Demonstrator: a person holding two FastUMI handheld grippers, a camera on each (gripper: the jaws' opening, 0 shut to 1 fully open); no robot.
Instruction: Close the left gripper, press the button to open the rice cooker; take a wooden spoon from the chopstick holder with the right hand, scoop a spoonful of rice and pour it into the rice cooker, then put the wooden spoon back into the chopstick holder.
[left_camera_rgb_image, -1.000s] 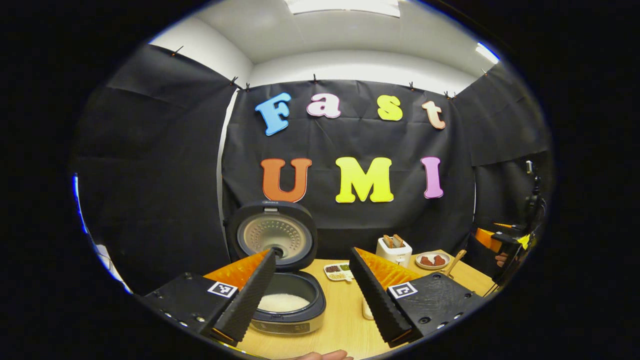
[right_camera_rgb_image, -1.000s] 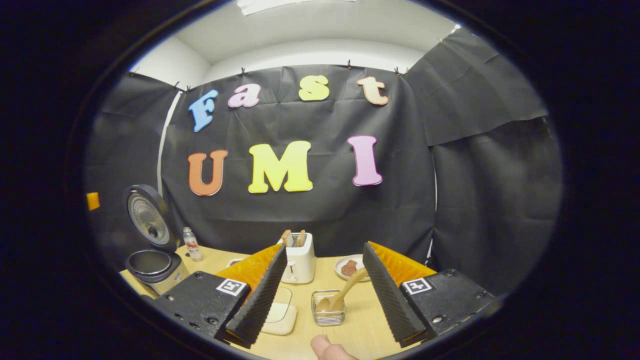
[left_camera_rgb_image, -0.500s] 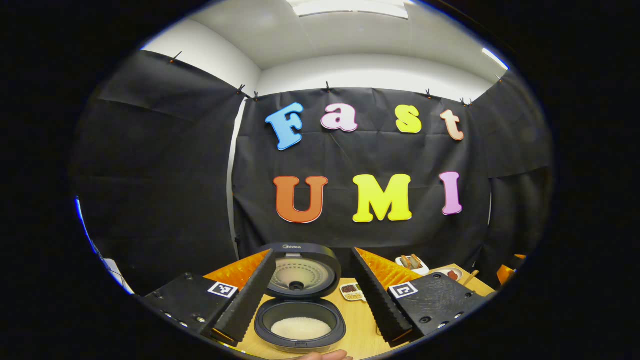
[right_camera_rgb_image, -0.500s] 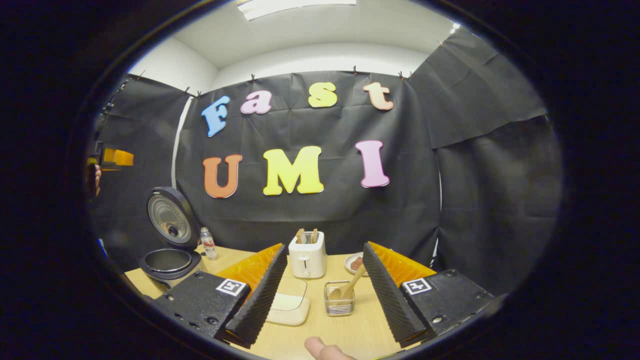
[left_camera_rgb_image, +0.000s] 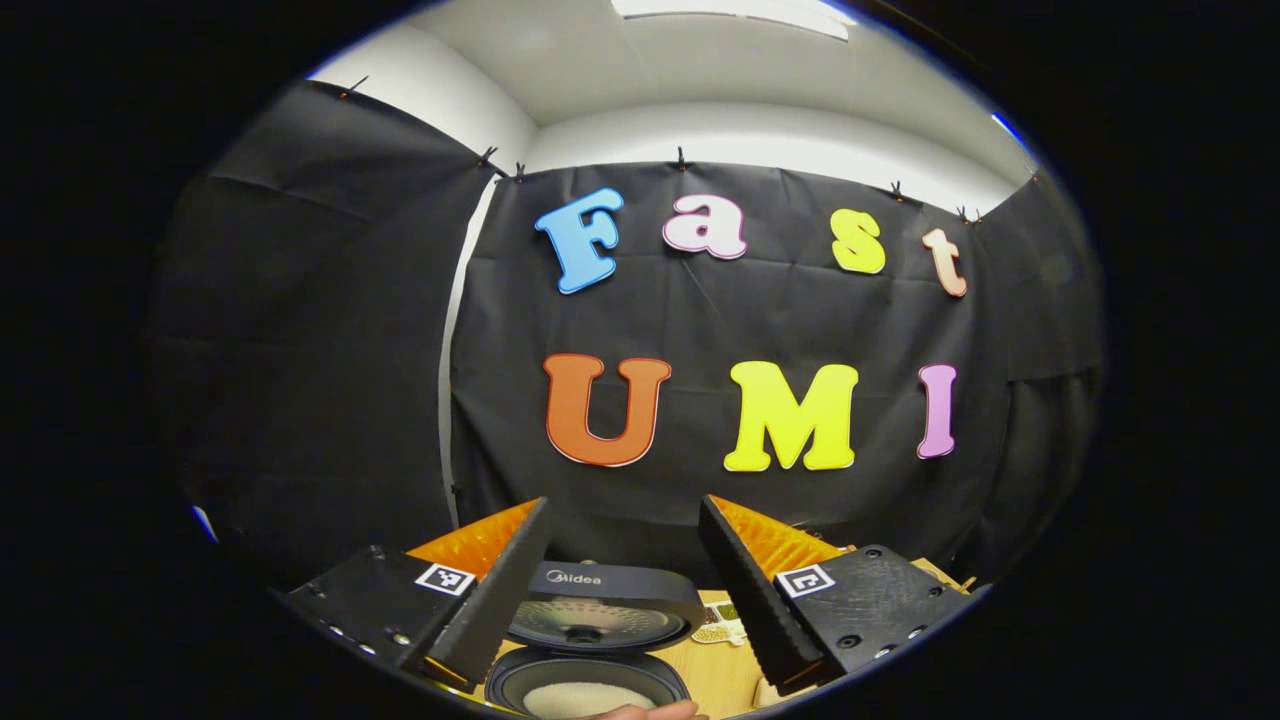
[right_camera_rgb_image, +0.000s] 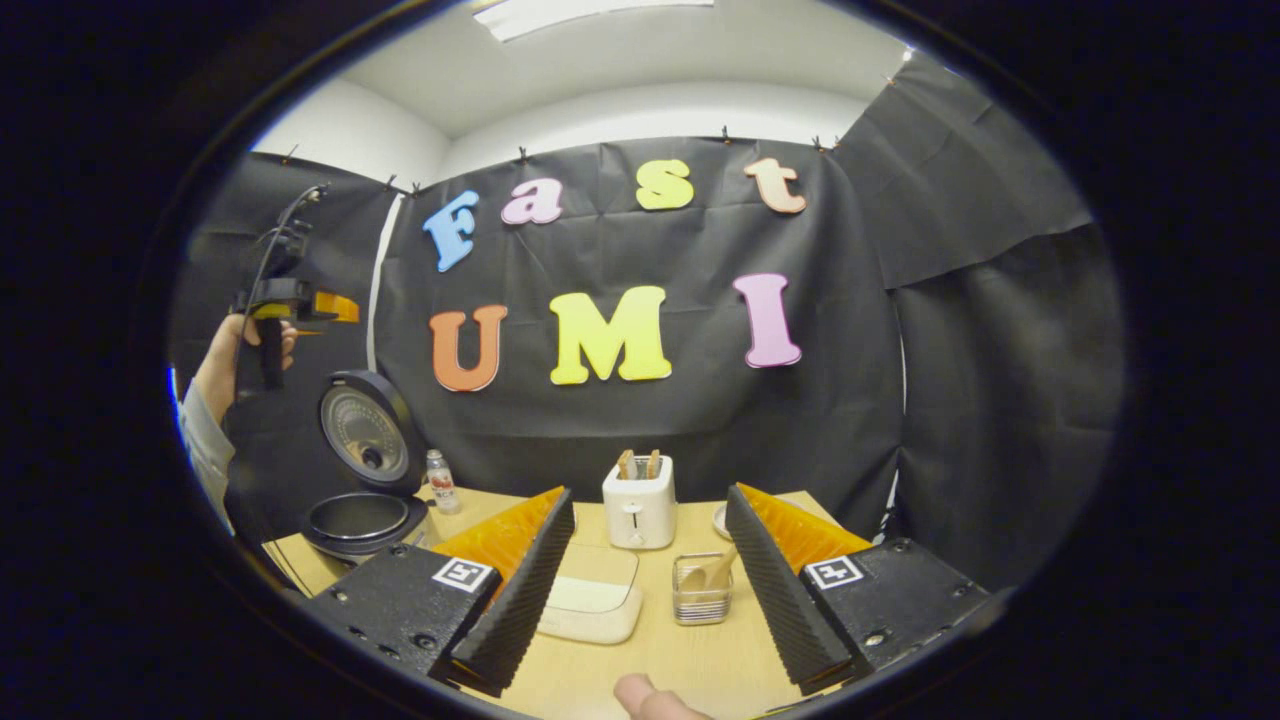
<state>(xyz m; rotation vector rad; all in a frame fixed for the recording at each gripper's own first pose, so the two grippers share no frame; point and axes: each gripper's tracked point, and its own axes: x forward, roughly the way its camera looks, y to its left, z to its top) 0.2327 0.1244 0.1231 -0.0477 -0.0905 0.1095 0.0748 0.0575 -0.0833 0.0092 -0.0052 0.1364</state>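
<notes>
The rice cooker (left_camera_rgb_image: 600, 610) stands with its lid up, low between the fingers of my open left gripper (left_camera_rgb_image: 624, 505); white rice (left_camera_rgb_image: 580, 698) lies in its pot. In the right gripper view the cooker (right_camera_rgb_image: 362, 515) is at the far left of the table. Above it a hand holds the left gripper (right_camera_rgb_image: 335, 307) high. My right gripper (right_camera_rgb_image: 648, 492) is open and holds nothing. Ahead of it the wooden spoon (right_camera_rgb_image: 718, 570) leans in the wire chopstick holder (right_camera_rgb_image: 700, 595), close to the right finger.
On the wooden table (right_camera_rgb_image: 660, 650) are a shallow white box (right_camera_rgb_image: 595, 605), a white toaster (right_camera_rgb_image: 640, 505) with toast and a small bottle (right_camera_rgb_image: 440, 482). A small plate (right_camera_rgb_image: 720, 520) peeks behind the right finger. A dish of spices (left_camera_rgb_image: 722, 625) sits beside the cooker.
The left gripper has risen and tipped up, so the cooker dropped to the bottom of its view. The right gripper's view has shifted so that the holder and spoon sit nearer its right finger.
</notes>
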